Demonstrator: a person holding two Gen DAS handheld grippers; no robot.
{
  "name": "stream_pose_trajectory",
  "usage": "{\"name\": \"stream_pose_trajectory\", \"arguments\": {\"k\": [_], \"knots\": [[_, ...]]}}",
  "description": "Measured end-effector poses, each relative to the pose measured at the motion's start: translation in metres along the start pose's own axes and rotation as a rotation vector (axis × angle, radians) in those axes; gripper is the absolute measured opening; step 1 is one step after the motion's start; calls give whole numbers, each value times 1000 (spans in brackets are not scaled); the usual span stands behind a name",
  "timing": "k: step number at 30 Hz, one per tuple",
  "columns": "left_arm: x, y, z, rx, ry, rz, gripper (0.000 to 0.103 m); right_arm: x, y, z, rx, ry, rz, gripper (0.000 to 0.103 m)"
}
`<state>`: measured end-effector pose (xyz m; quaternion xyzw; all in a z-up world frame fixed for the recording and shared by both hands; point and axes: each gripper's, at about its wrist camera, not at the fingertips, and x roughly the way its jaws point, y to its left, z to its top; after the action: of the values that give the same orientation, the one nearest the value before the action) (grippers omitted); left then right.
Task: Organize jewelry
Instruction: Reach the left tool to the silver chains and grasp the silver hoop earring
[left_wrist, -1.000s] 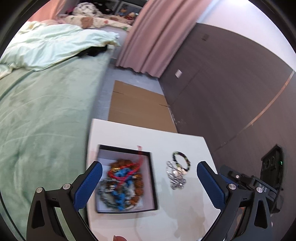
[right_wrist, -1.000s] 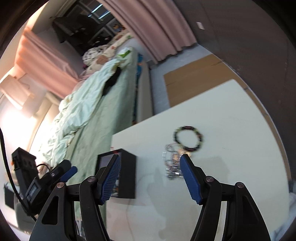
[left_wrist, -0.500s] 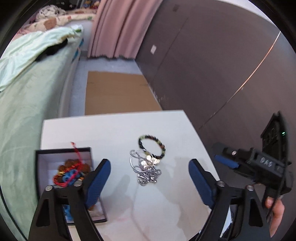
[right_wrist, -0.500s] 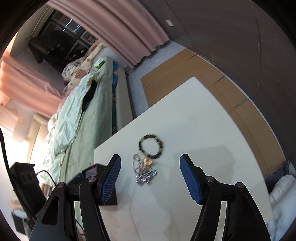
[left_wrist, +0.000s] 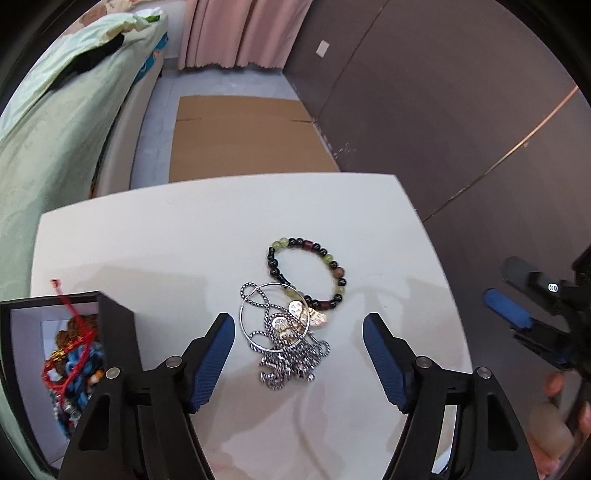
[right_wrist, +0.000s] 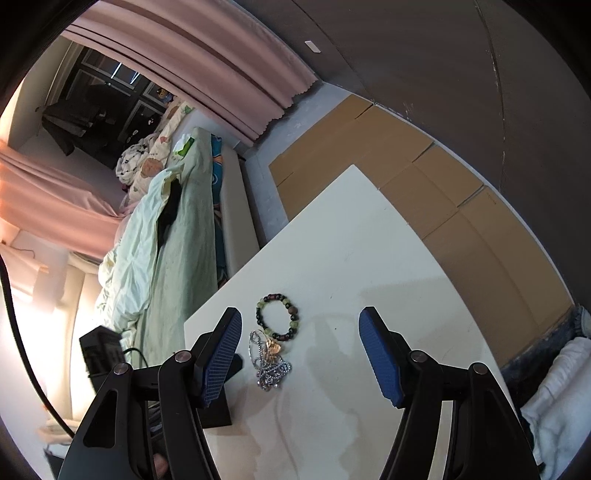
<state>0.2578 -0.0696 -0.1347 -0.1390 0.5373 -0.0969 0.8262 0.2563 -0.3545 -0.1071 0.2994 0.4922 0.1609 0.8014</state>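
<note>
Beaded bracelet (left_wrist: 308, 273): dark, green and reddish beads, lying flat on the white table (left_wrist: 184, 240), right of centre in the left wrist view. Its near edge touches the heap listed next.

Silver chain tangle (left_wrist: 286, 347): rope-link chain, a thin wire hoop and small gold-toned charms, piled together just in front of the bracelet; the same heap shows in the right wrist view (right_wrist: 269, 360).

Jewelry box (left_wrist: 110, 332): black walls, pale lining, standing at the table's left edge, well apart from the heap. Contents: red cord, blue beads, brown beads, mixed.

Left gripper (left_wrist: 298, 356): blue-padded fingers spread wide, straddling the chain tangle from above, holding nothing; contact with the table cannot be told.

Right gripper (right_wrist: 300, 356): fingers equally wide apart, empty, held over the table with the bracelet and chains near its left finger.

Surroundings: green-covered bed (left_wrist: 55, 147) beside the table, flattened cardboard (left_wrist: 240, 136) on the floor, pink curtain (left_wrist: 240, 33), dark wall panel (left_wrist: 443, 110).
</note>
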Motion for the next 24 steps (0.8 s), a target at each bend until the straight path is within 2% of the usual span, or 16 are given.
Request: {"name": "stream_pose_trajectory", "arguments": {"k": [7,11,14,15,18,24], "knots": [[23,0,1,11,17,72,69,3,-4,6,3,9,-1,67],[32,-1,-4,34,47,72,67,7,-5,9,5,16,-5,67],[32,-4,-6,75,39,93,66,11,-5,10,3,26,-4,67],[33,-5,-6,84,37,99,65,13,-3,10,0,28,-4,67],[33,-6,-6,107,24,136,52,15,-1,9,-11,32,-5,67],[30,3,-1,71,34,72,52,19,1,8,-25,43,-22,67]]}}
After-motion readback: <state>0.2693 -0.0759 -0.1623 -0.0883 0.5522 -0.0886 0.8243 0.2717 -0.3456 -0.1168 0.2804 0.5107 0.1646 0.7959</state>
